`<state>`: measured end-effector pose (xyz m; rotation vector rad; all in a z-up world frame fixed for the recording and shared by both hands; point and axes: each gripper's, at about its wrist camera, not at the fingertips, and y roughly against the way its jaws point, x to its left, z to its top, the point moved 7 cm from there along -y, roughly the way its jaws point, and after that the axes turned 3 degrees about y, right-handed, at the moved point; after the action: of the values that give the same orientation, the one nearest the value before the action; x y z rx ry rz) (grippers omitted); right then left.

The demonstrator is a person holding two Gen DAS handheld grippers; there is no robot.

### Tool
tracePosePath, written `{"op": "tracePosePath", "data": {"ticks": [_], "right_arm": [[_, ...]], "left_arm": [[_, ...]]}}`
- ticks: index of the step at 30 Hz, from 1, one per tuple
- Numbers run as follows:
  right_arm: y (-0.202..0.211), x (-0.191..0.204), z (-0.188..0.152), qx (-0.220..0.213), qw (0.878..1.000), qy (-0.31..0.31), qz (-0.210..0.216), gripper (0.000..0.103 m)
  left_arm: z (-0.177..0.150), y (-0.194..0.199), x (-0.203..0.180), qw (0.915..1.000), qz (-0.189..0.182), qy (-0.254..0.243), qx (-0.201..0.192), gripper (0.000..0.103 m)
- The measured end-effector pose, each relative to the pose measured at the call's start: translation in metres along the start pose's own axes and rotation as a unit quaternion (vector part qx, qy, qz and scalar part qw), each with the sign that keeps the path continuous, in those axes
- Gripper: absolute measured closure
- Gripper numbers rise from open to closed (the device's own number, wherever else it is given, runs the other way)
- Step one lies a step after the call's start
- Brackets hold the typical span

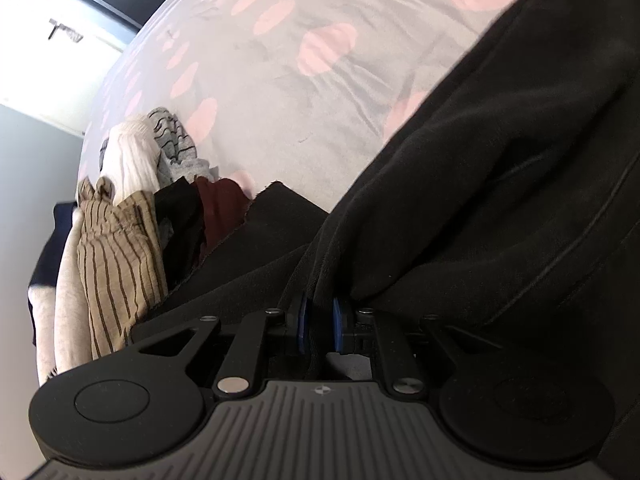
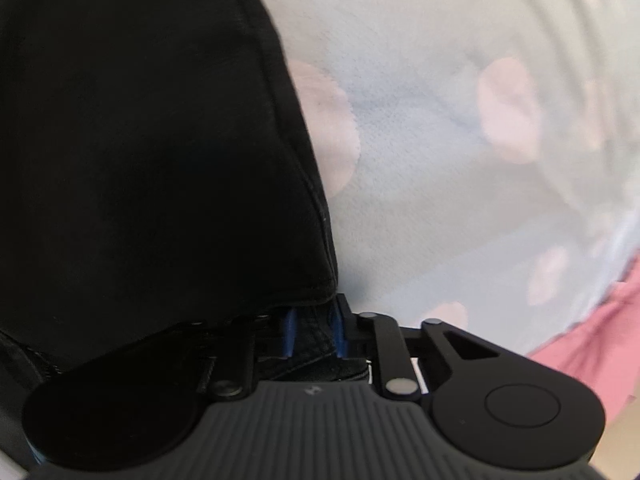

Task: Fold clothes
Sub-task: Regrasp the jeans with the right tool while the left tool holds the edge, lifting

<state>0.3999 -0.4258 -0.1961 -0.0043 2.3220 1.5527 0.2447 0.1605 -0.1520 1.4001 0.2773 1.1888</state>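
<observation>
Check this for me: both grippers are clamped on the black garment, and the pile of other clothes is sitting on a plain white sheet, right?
Not plain white. The left wrist view shows the sheet under the pile of other clothes is grey with pink blotches. Both grippers do clamp the black garment.

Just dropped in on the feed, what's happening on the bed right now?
A person is folding laundry with a handheld gripper in each hand. Both are clamped on the same black garment: the left gripper pinches a bunched fold of it, and the right gripper has shut on its edge. The garment lies on a grey bedspread with pink spots. A pile of other clothes, striped, cream, black and dark red pieces, sits farther back in the left view.
</observation>
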Motion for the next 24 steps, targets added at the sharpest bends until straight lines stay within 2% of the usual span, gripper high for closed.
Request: {"op": "tracePosePath", "data": {"ticks": [2, 6, 9, 11, 13, 16, 17, 20, 22, 24], "right_arm": [[0.017, -0.005, -0.010, -0.023, 0.998, -0.040, -0.032, 0.095], [0.057, -0.015, -0.031, -0.060, 0.988, -0.106, -0.089, 0.095], [0.092, -0.018, -0.046, -0.070, 0.981, -0.134, -0.125, 0.095], [0.113, -0.023, -0.059, -0.066, 0.973, -0.160, -0.153, 0.096], [0.131, -0.033, -0.075, -0.064, 0.960, -0.207, -0.178, 0.096], [0.155, -0.034, -0.101, -0.077, 0.934, -0.280, -0.209, 0.096], [0.161, -0.031, -0.109, -0.083, 0.924, -0.301, -0.219, 0.096], [0.170, -0.007, -0.135, -0.096, 0.897, -0.355, -0.245, 0.096], [0.171, 0.017, -0.149, -0.105, 0.883, -0.383, -0.251, 0.096], [0.162, 0.051, -0.164, -0.117, 0.877, -0.396, -0.248, 0.096]], "left_arm": [[0.001, 0.007, 0.008, 0.9995, -0.006, 0.028, -0.008, 0.095], [0.008, 0.033, 0.028, 0.9944, -0.002, 0.095, -0.046, 0.096], [0.018, 0.063, 0.047, 0.9851, 0.012, 0.142, -0.097, 0.097], [0.026, 0.086, 0.058, 0.9765, 0.037, 0.162, -0.137, 0.097], [0.035, 0.107, 0.070, 0.9648, 0.064, 0.181, -0.180, 0.097], [0.048, 0.144, 0.084, 0.9397, 0.095, 0.213, -0.250, 0.097], [0.050, 0.157, 0.085, 0.9338, 0.100, 0.216, -0.267, 0.097], [0.052, 0.185, 0.081, 0.9270, 0.097, 0.215, -0.291, 0.097], [0.046, 0.195, 0.075, 0.9294, 0.093, 0.208, -0.291, 0.097], [0.036, 0.200, 0.067, 0.9344, 0.090, 0.198, -0.282, 0.097]]}}
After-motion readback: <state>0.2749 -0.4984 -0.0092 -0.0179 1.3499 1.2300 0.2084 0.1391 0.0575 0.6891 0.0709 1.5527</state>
